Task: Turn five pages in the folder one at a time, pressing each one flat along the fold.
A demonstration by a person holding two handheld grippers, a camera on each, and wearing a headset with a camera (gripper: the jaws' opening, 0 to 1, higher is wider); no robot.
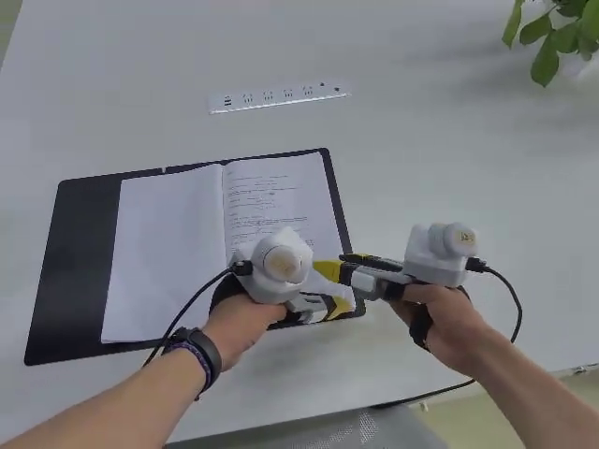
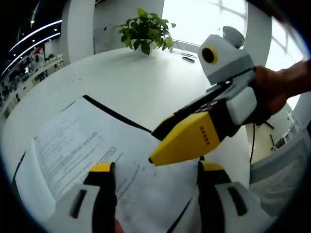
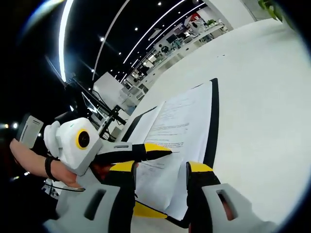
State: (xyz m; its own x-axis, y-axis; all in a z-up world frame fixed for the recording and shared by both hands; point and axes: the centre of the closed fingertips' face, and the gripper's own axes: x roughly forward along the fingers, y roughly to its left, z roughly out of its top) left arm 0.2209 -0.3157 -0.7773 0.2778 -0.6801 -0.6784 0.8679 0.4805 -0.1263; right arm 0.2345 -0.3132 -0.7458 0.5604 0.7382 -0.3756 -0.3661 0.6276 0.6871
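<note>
The folder lies open on the table, black cover under white pages. Its right page carries printed text; the left page is blank. My left gripper hovers over the right page's near corner, open, with paper showing between its jaws. My right gripper reaches in from the right, open, its yellow tips over the same corner. In the right gripper view the page's lower corner sits in the gap of my right gripper. The two grippers cross close together; I cannot tell whether either touches the paper.
A white power strip lies on the table beyond the folder. A potted plant stands at the far right corner. The white table runs wide around the folder; its near edge is just below my hands.
</note>
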